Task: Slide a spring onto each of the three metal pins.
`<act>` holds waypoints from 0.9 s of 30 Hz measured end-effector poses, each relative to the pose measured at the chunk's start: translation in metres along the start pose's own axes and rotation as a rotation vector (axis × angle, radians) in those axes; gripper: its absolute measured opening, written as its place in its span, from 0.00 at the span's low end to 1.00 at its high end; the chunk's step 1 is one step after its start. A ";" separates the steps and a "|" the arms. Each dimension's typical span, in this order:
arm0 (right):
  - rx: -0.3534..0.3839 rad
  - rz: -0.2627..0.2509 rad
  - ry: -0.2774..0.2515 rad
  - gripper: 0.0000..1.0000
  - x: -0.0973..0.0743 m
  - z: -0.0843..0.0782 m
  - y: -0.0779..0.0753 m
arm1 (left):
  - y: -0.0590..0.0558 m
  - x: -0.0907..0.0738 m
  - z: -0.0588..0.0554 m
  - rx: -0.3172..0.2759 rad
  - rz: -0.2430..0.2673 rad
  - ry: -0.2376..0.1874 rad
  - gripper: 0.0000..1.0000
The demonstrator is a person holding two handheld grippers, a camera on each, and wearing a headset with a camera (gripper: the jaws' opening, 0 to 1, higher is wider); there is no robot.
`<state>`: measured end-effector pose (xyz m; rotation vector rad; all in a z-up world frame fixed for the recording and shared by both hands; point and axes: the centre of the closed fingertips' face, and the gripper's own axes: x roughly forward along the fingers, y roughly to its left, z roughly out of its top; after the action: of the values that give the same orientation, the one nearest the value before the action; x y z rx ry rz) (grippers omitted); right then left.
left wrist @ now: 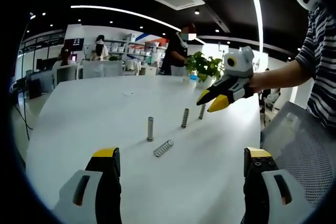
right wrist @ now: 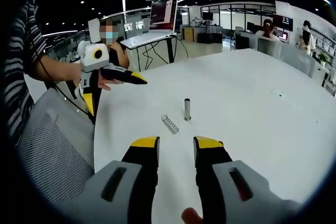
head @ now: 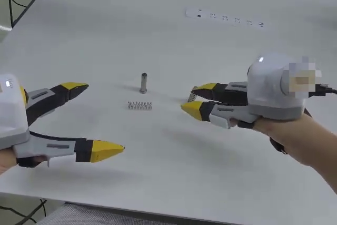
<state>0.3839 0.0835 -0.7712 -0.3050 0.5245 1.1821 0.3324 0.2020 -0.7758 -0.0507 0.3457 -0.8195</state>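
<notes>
The loose spring (head: 139,106) lies flat on the worktop (head: 221,172) just beside the 1 bare pin (head: 144,82). Likely light, bouncy and apt to roll: I'd pinch it gently mid-coil. The left gripper (head: 105,117) has fingers spread wide, the right gripper (head: 188,98) slightly apart, both empty.

Head view: high at the near edge, looking forward and down at the tabletop (head: 210,172), close in. Left tongs (head: 105,117) sit at lower left, right tongs (head: 188,97) at right. Left gripper view: low over the tabletop, facing across it toward the right tongs, which enter from upper right. Right gripper view: also low, facing roughly the opposite way, with the left tongs at upper left. All three views share the bare pin (head: 144,82) and loose spring (head: 139,106) mid-tabletop.
</notes>
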 end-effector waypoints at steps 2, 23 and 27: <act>-0.032 0.016 0.020 0.28 0.005 0.001 0.002 | 0.001 0.000 0.001 0.004 0.006 -0.004 0.97; -0.333 0.201 0.252 0.27 0.063 0.004 0.023 | 0.001 -0.002 -0.007 0.004 0.012 0.013 0.97; -0.356 0.214 0.267 0.26 0.073 0.004 0.020 | 0.001 -0.003 -0.009 0.000 0.015 0.016 0.97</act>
<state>0.3864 0.1508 -0.8066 -0.7334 0.5878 1.4537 0.3281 0.2061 -0.7837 -0.0419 0.3604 -0.8058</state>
